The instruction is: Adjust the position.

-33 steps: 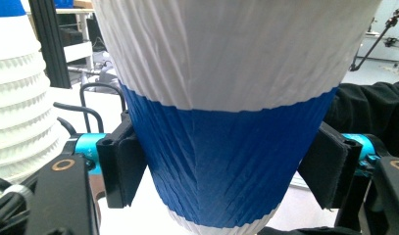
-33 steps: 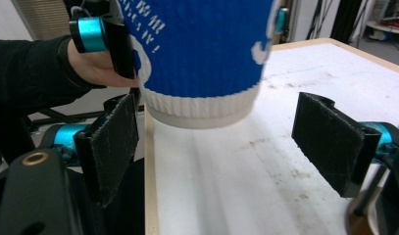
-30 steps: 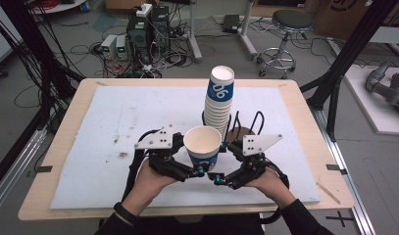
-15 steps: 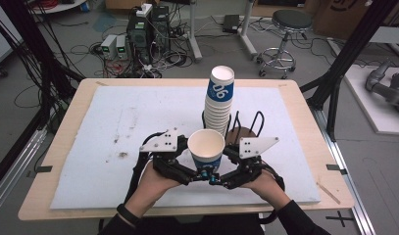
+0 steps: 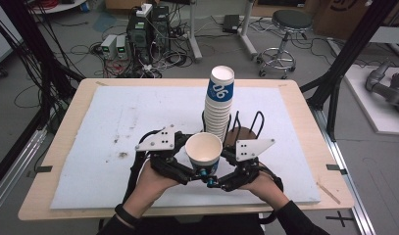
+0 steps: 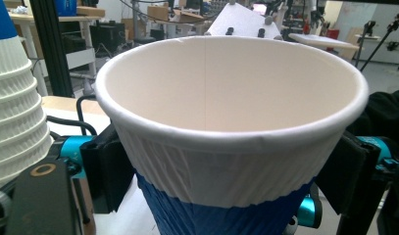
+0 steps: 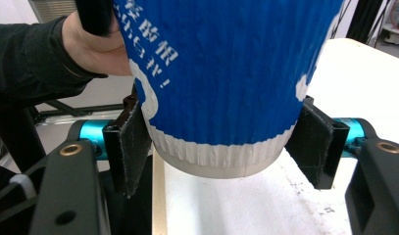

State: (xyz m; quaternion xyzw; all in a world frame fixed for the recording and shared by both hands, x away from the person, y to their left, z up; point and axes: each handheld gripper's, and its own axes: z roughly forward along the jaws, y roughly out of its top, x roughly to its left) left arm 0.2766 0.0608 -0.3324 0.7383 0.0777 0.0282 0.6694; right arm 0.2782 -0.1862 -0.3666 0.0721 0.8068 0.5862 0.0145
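Observation:
A paper cup (image 5: 203, 147), white at the rim and blue below, is held upright above the table's near edge, between both grippers. My right gripper (image 5: 212, 179) is shut on it. In the right gripper view the black pads (image 7: 133, 142) press on both sides of the cup (image 7: 221, 73), just above its base. My left gripper (image 5: 197, 171) reaches in from the left. Its jaws have just been opening, and the cup (image 6: 226, 122) still stands between its pads (image 6: 106, 169), higher up the wall. A hand (image 7: 94, 46) shows behind the cup.
A tall stack of paper cups (image 5: 219, 105) stands just behind the held cup, beside a black wire holder (image 5: 246, 129). A white mat (image 5: 113, 127) covers the wooden table (image 5: 60, 147). Cables, equipment and a stool (image 5: 290, 22) lie on the floor beyond.
The cup and both hands keep almost the same place. No clear shift shows from above.

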